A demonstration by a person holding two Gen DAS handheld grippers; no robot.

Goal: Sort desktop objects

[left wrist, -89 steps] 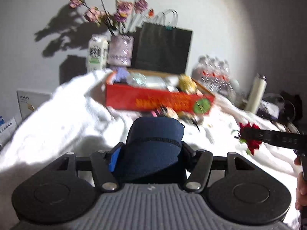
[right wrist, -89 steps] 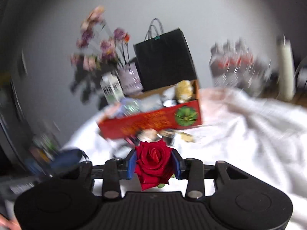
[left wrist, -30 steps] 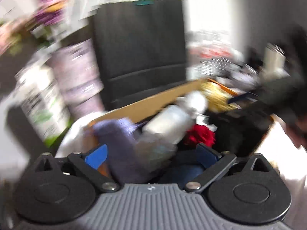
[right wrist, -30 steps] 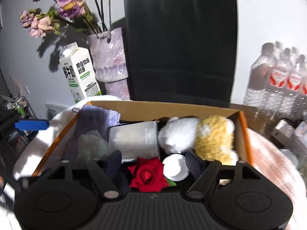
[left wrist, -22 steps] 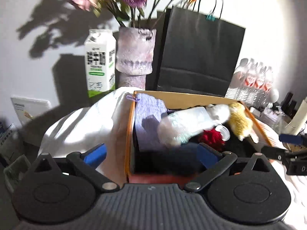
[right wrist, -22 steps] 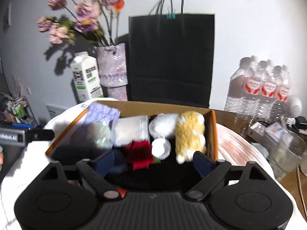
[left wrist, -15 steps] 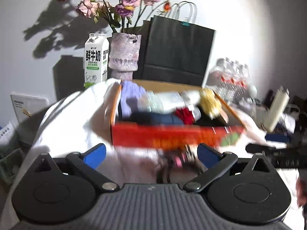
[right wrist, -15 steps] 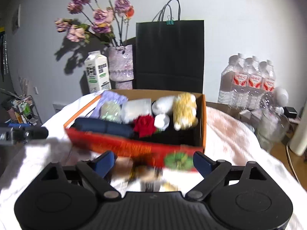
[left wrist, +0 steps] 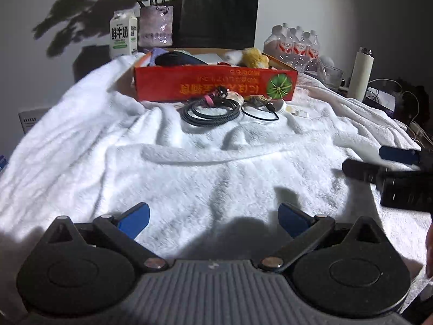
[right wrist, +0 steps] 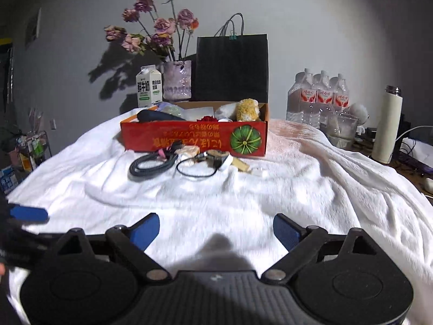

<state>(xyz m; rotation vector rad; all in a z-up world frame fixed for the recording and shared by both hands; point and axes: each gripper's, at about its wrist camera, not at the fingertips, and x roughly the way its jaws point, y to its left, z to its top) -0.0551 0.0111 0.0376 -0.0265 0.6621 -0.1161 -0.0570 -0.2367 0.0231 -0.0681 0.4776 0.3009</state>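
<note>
The red cardboard box (left wrist: 213, 86) (right wrist: 194, 138) stands at the far side of the white towel (left wrist: 189, 178). Inside it lie a dark blue pouch (right wrist: 157, 116), a red rose (right wrist: 207, 119) and a yellow plush (right wrist: 247, 109). A coiled grey cable (left wrist: 211, 109) (right wrist: 151, 166), a thin black cable (right wrist: 194, 169) and small bits lie in front of the box. My left gripper (left wrist: 213, 214) hangs open and empty over the near towel. My right gripper (right wrist: 216, 227) is open and empty too, well short of the cables, and also shows at the left wrist view's right edge.
Behind the box stand a black paper bag (right wrist: 232, 67), a vase of flowers (right wrist: 177, 81) and a milk carton (right wrist: 148, 86). Water bottles (right wrist: 318, 94), a glass bowl (right wrist: 342, 130) and a white flask (right wrist: 387, 127) crowd the right side.
Both grippers have drawn back from over the box to the near part of the towel. The pouch and the rose stay in the box. Both pairs of jaws are empty.
</note>
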